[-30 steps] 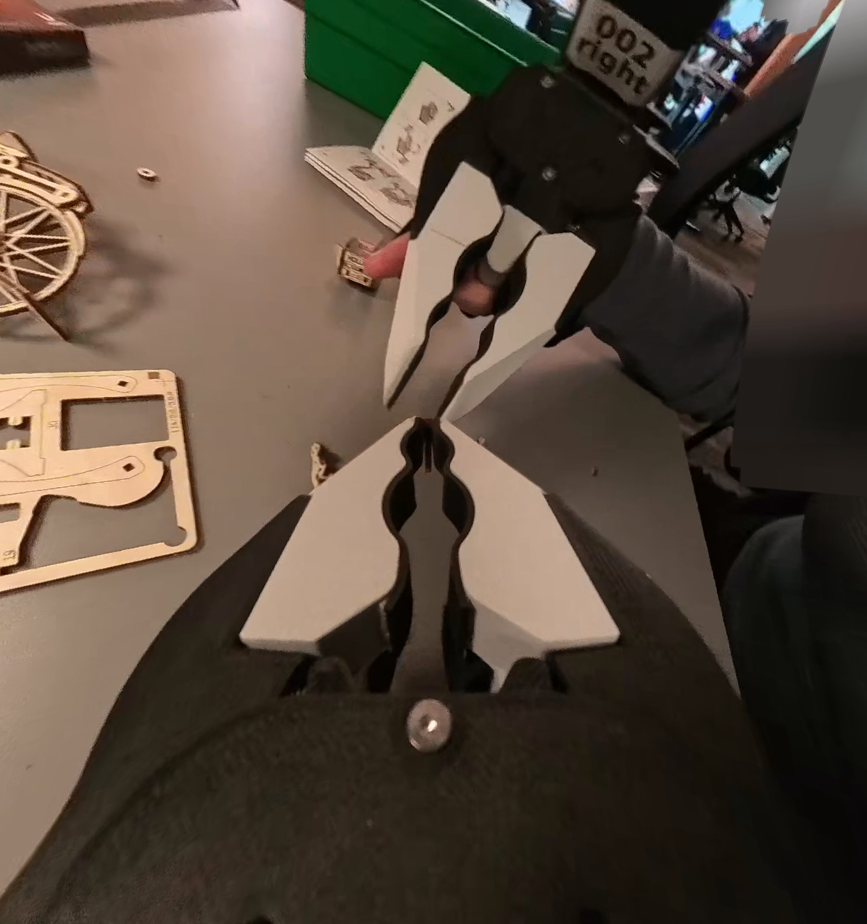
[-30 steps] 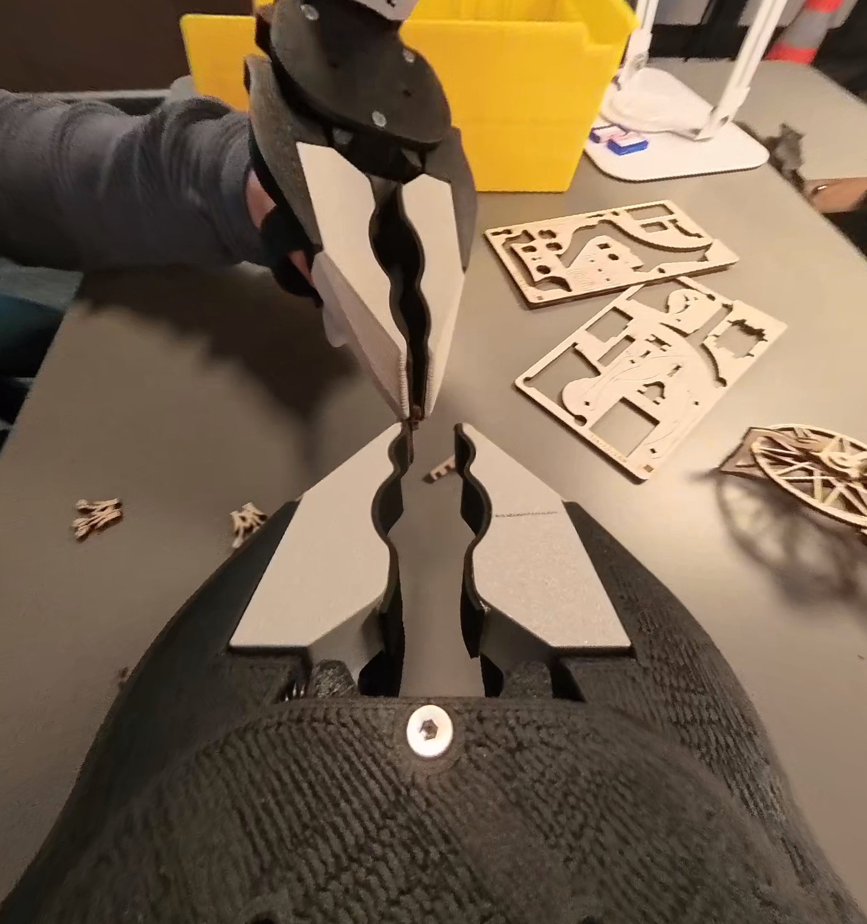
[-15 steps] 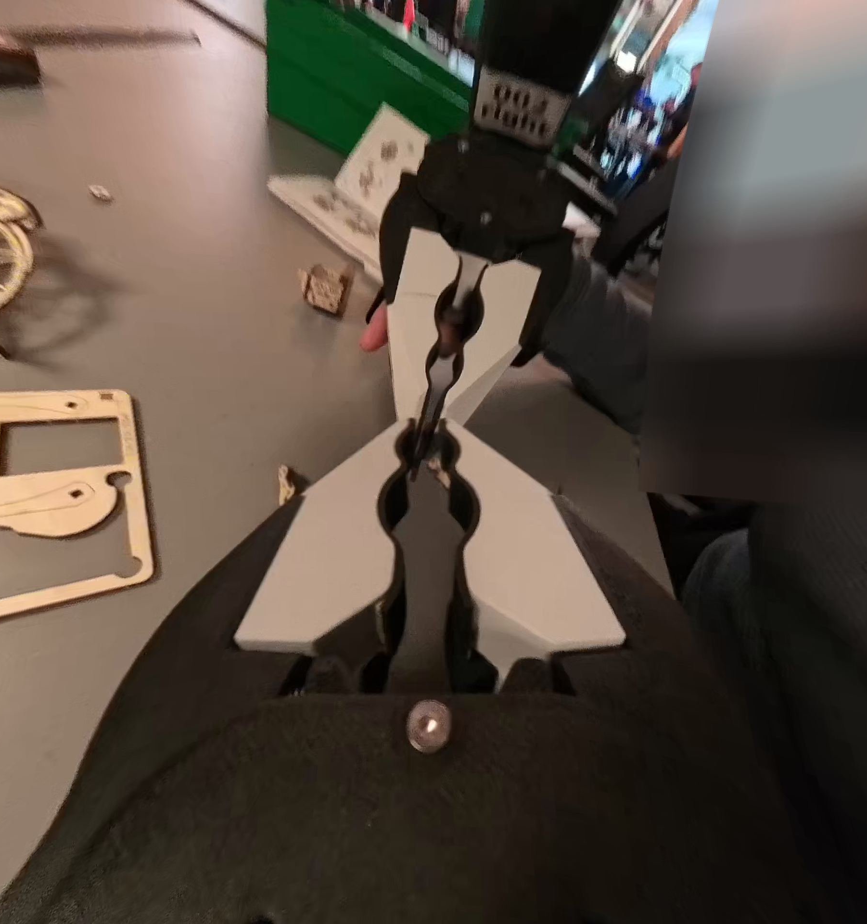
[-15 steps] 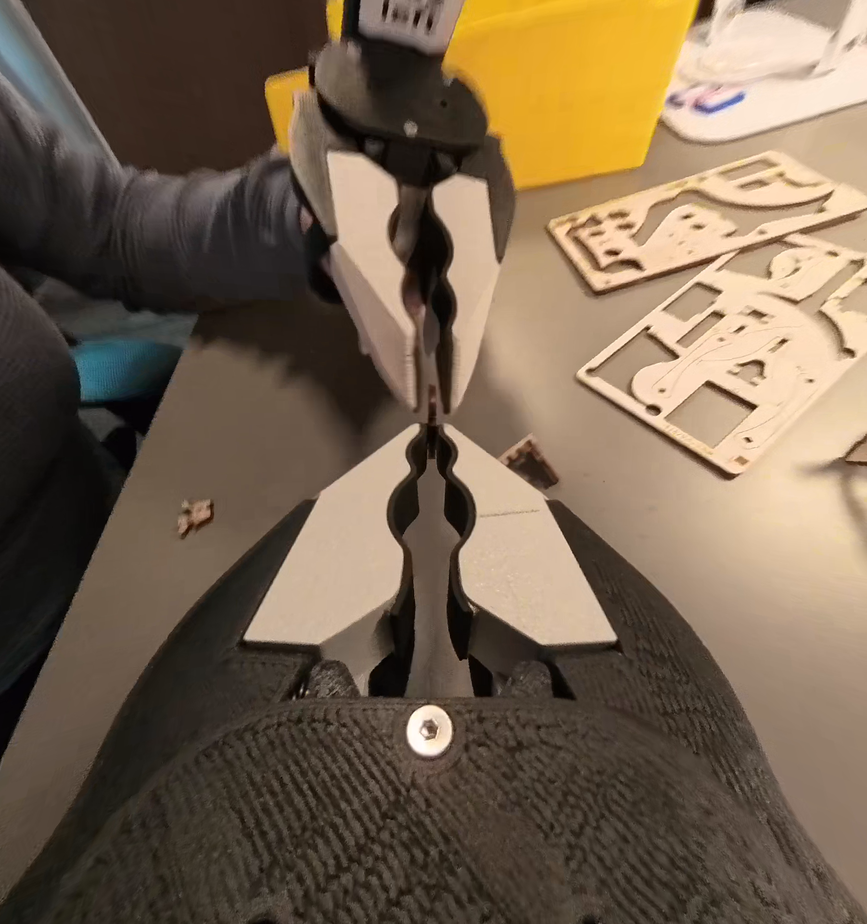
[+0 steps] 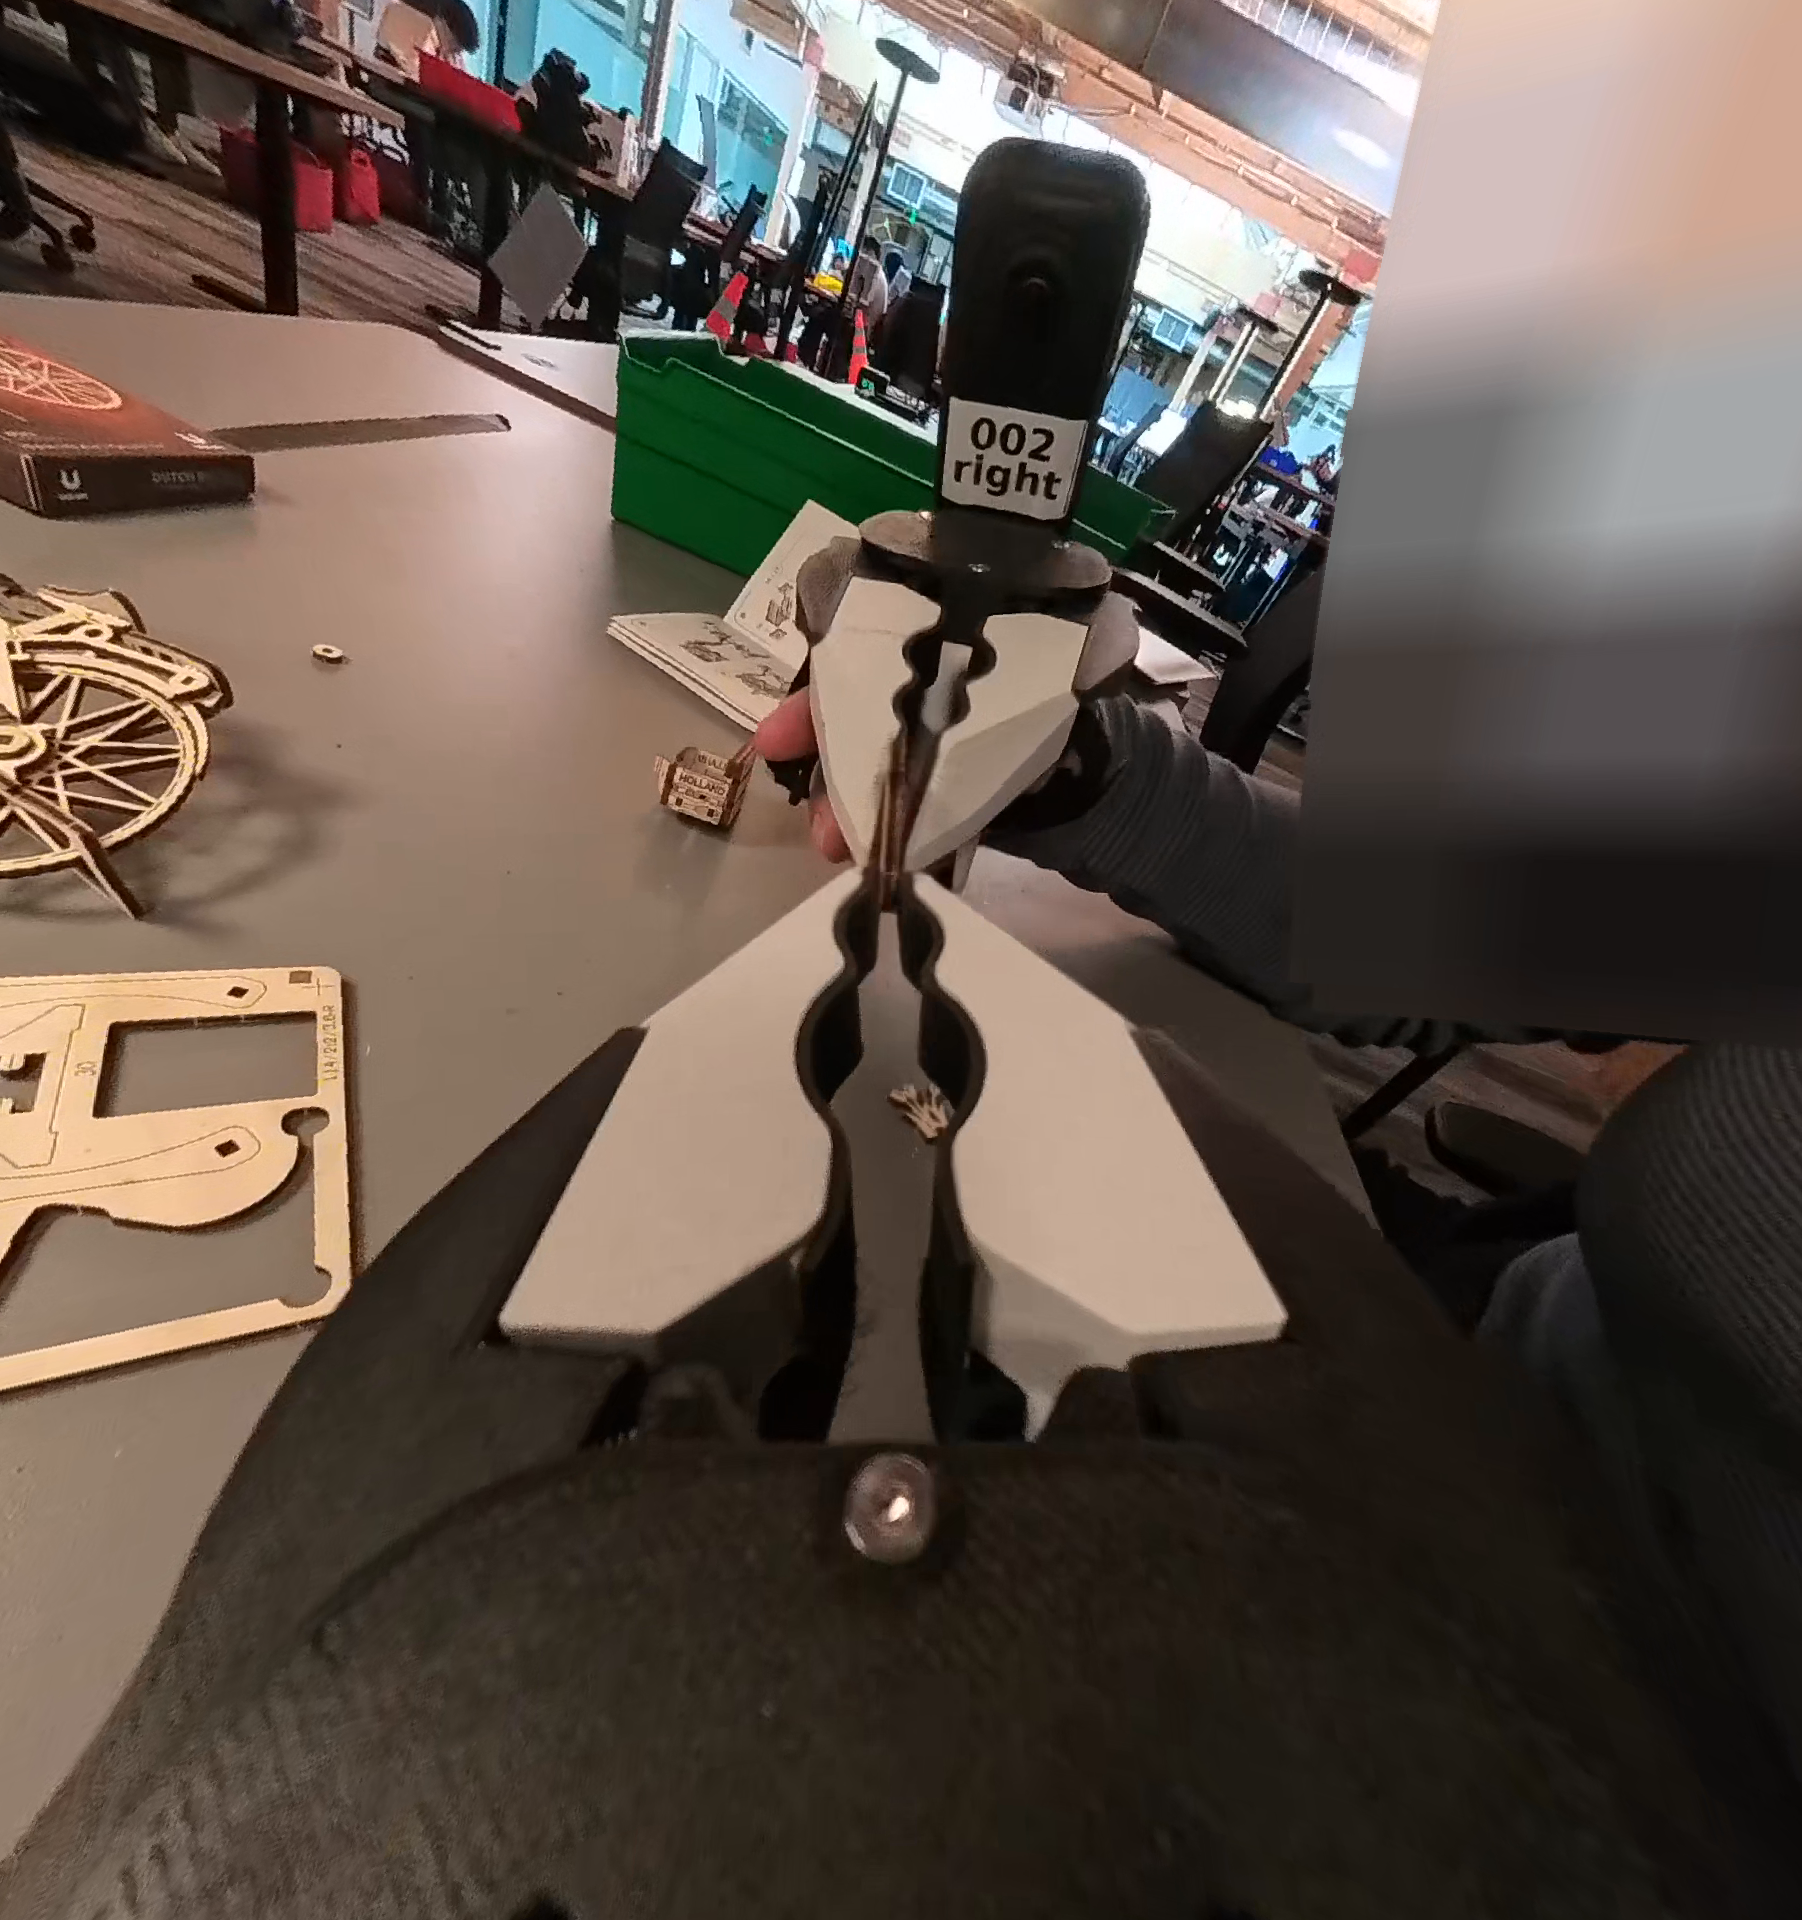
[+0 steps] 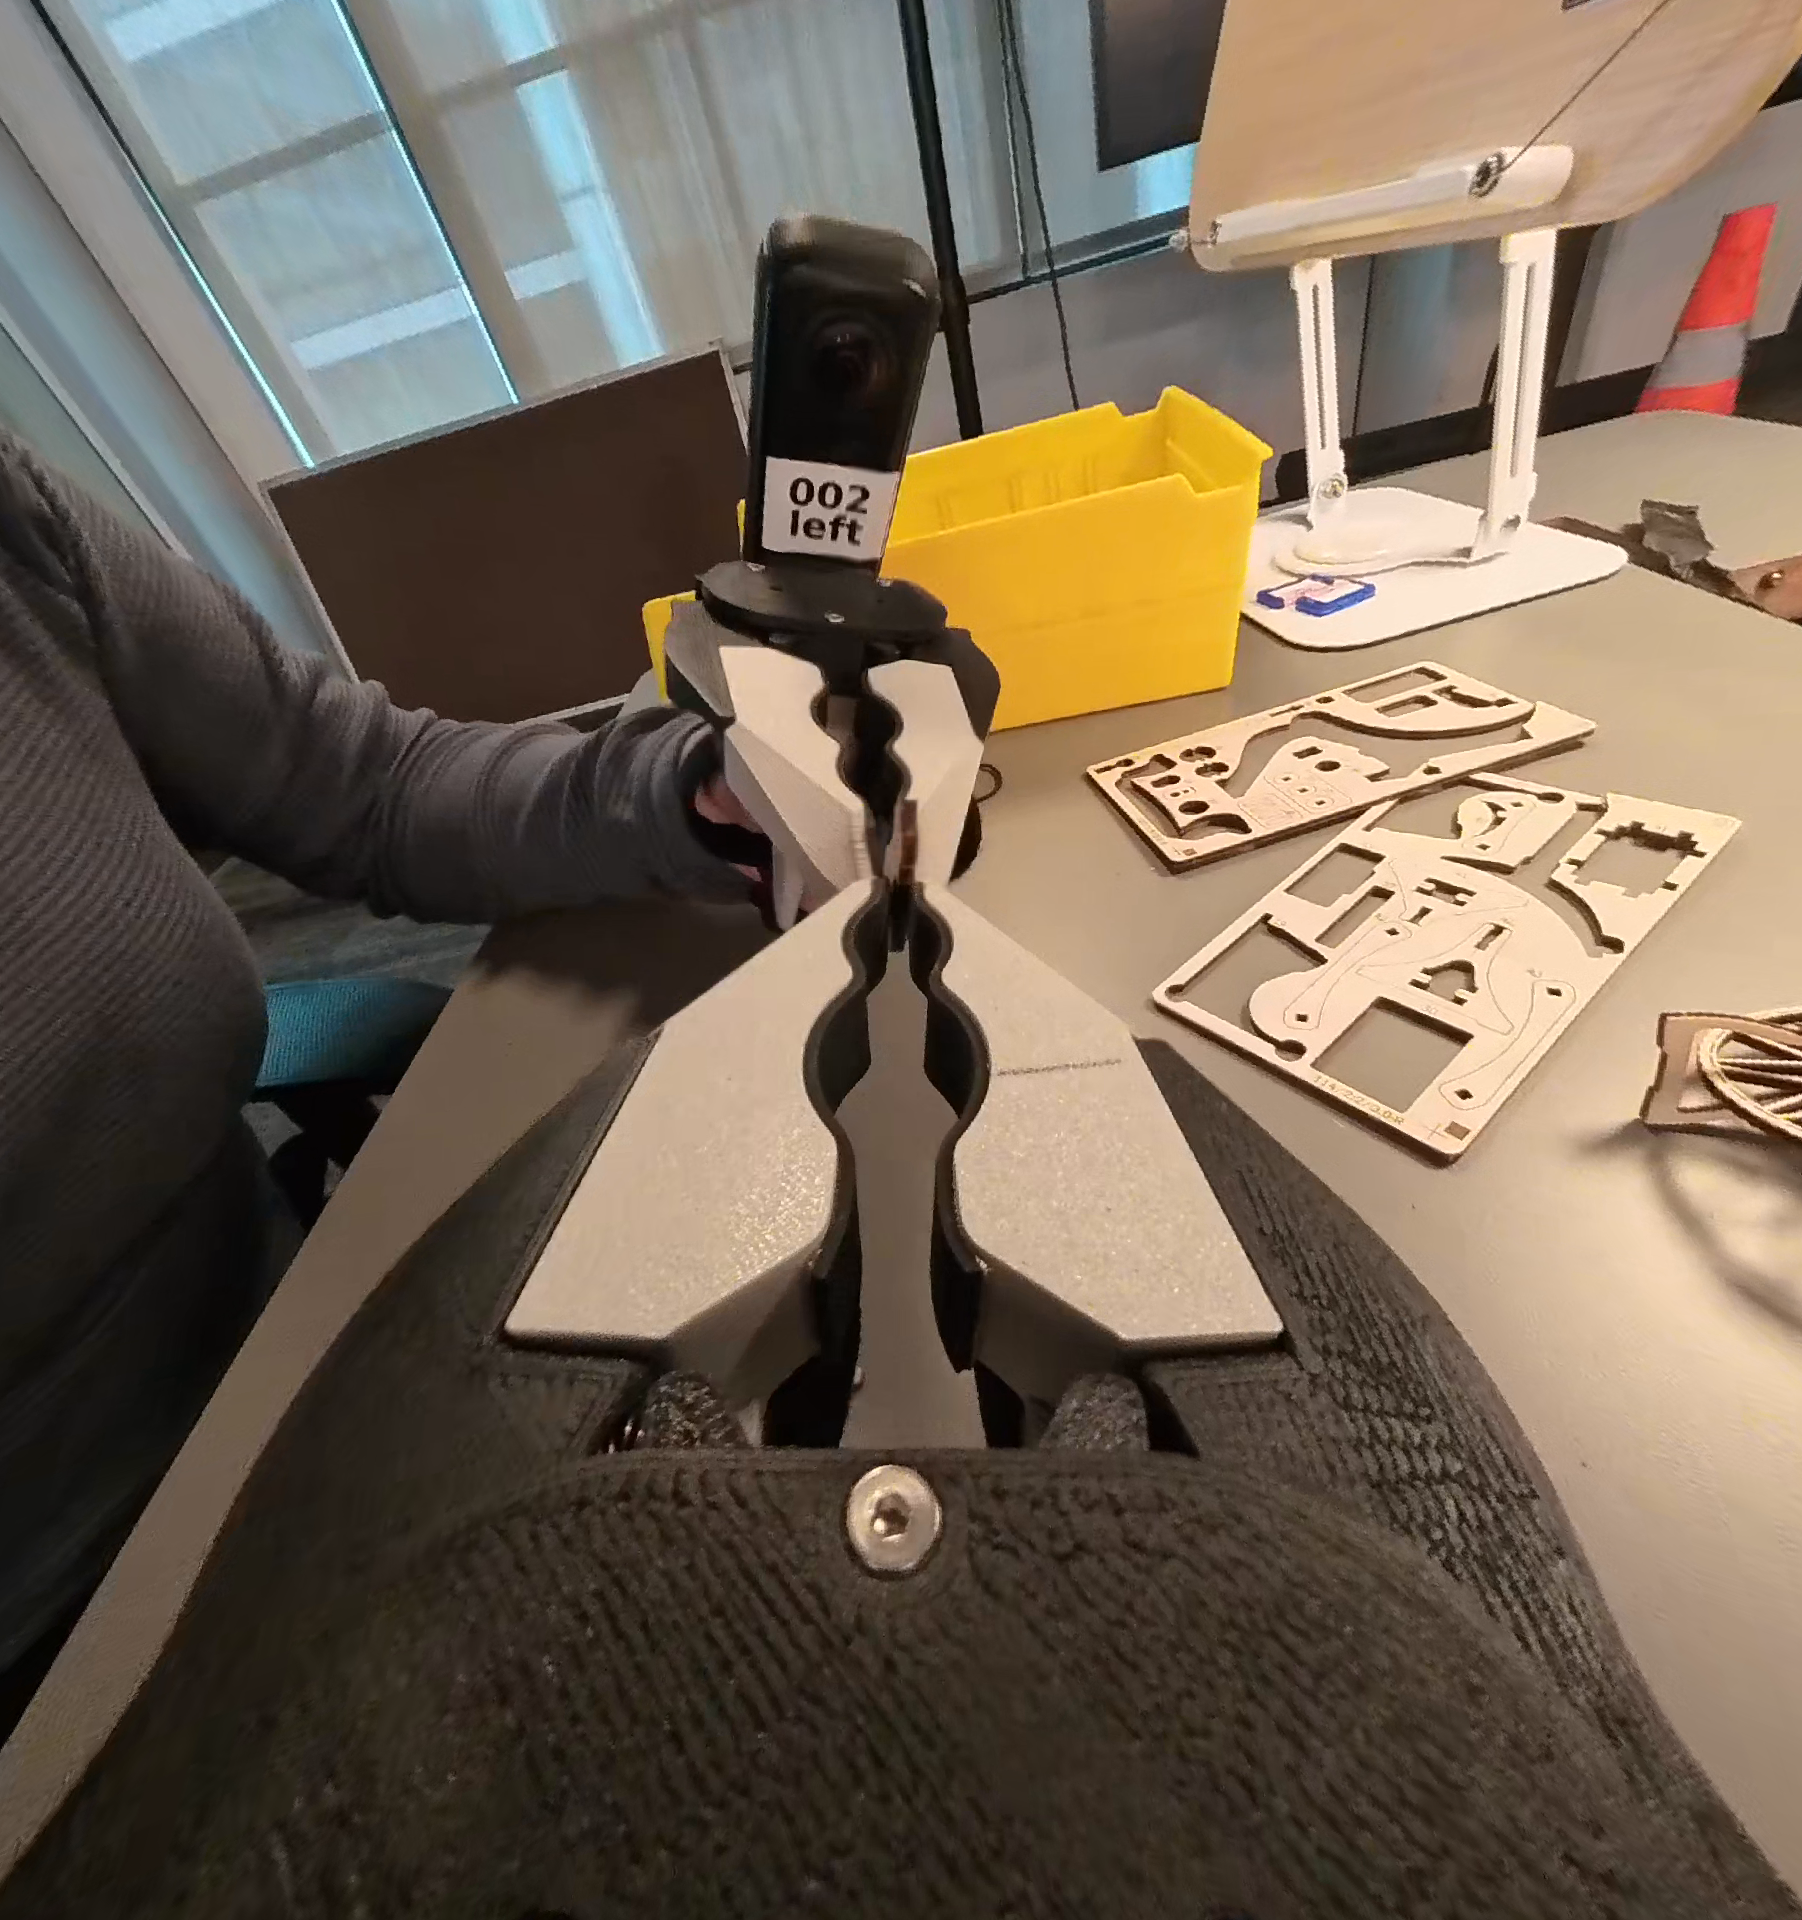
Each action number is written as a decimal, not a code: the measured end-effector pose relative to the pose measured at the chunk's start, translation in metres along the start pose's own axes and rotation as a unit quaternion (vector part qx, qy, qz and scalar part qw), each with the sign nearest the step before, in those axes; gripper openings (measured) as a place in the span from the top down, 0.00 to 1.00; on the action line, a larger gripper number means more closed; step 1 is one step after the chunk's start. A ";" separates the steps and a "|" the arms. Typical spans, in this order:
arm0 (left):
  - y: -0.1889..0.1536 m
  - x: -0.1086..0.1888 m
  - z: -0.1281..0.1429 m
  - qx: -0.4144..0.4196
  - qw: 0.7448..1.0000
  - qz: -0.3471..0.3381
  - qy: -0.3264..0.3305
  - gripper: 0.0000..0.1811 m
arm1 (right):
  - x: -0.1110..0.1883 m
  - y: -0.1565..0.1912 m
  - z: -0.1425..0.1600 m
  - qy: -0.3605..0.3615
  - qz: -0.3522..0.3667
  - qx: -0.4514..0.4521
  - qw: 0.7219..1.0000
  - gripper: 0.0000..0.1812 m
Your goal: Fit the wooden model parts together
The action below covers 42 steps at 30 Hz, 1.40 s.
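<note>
We had both grippers tip to tip above the counter point(image 5: 481, 727). Left gripper point(image 5: 884, 896) was closed on a thin wooden part point(image 6: 903, 847); right gripper point(image 6: 892, 896) was pinched onto the same part from the opposite side. Cut-out sheets point(image 6: 1437, 935) and the wheel assembly point(image 5: 55, 748) lay well off to the side; a small loose piece point(image 5: 920, 1105) sat beneath the left gripper.

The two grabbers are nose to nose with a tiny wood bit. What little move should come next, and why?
Probably a gentle, straight push together. The left hand-held gripper and right hand-held gripper meet tip to tip above the grey table, both shut on the small thin dark wooden piece. Whether it is seated cannot be seen, so opening either now might drop it.
</note>
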<state>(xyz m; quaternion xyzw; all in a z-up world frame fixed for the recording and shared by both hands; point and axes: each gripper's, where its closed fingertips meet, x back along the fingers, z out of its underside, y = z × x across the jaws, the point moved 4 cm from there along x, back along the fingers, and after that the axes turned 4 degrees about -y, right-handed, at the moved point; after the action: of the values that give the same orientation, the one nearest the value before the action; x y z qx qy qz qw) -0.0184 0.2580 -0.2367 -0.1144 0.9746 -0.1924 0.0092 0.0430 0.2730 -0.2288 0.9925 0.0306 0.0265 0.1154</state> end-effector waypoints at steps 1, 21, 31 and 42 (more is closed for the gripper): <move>0.000 0.000 0.002 -0.004 1.000 -0.001 0.008 0.99 | 0.000 0.000 0.002 0.006 -0.001 0.005 1.000 0.99; 0.005 -0.005 0.027 -0.066 0.989 -0.031 0.128 0.99 | 0.009 -0.002 0.015 0.077 0.018 0.054 0.995 0.92; 0.004 -0.006 0.033 -0.071 0.986 -0.026 0.150 0.99 | 0.007 0.001 0.025 0.118 0.010 0.069 0.991 0.99; 0.003 -0.005 0.028 -0.042 0.992 -0.007 0.122 0.99 | 0.013 0.001 0.023 0.109 0.003 0.056 0.992 0.99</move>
<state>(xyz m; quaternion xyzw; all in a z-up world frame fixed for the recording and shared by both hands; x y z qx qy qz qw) -0.0127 0.2512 -0.2638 -0.0971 0.9747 -0.1644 -0.1158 0.0571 0.2678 -0.2503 0.9886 0.0418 0.1333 0.0558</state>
